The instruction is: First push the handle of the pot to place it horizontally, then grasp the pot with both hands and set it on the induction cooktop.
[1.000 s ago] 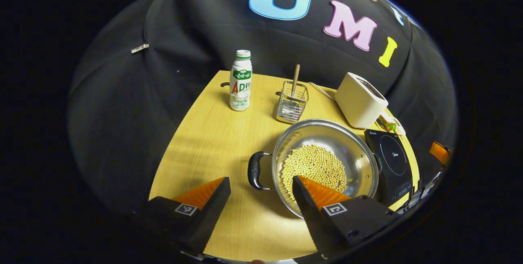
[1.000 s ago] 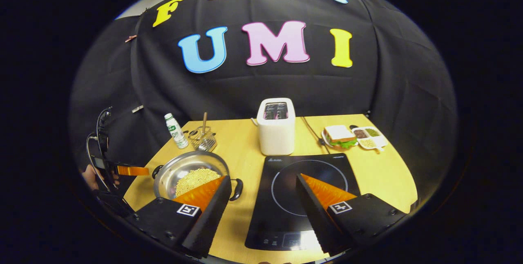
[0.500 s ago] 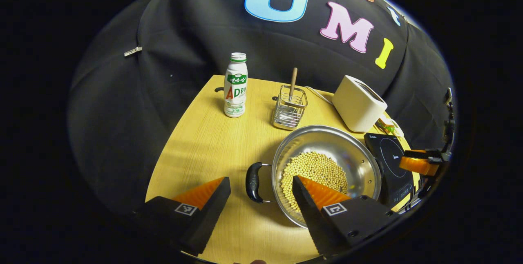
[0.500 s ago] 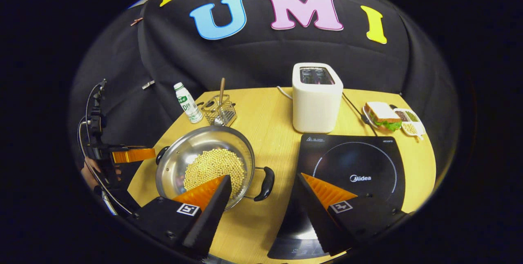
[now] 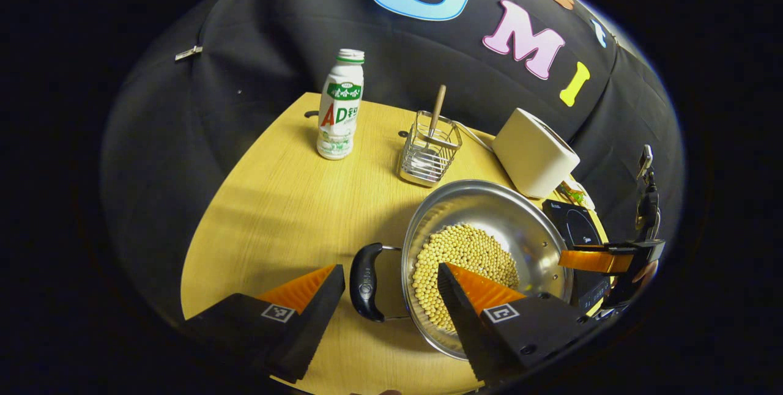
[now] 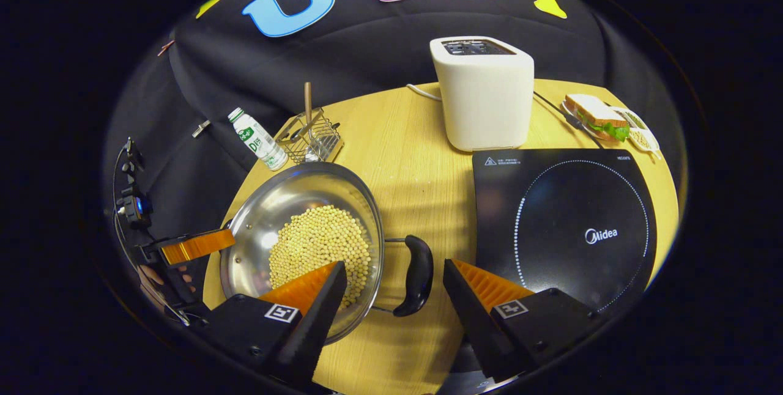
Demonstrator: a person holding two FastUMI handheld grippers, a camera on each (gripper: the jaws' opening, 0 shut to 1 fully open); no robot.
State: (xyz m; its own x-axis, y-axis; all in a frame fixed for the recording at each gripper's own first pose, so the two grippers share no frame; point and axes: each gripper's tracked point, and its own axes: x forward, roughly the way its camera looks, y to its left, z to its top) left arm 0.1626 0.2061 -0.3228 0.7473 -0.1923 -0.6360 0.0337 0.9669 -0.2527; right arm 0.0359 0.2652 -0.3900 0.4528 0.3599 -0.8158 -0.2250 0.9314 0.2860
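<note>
Nearest, the left gripper [image 5: 391, 285] hangs with its fingers spread wide on either side of the pot's black left handle [image 5: 365, 282], not touching it. The right gripper [image 6: 394, 282] is likewise spread around the right handle [image 6: 418, 274]. The steel pot [image 6: 306, 224], holding soybeans [image 6: 321, 245], sits on the wooden table [image 6: 410, 156] just left of the induction cooktop [image 6: 563, 224]. Beyond stand a wire utensil basket [image 5: 428, 153], a white toaster [image 6: 483, 92] and a milk drink bottle [image 5: 339, 114].
</note>
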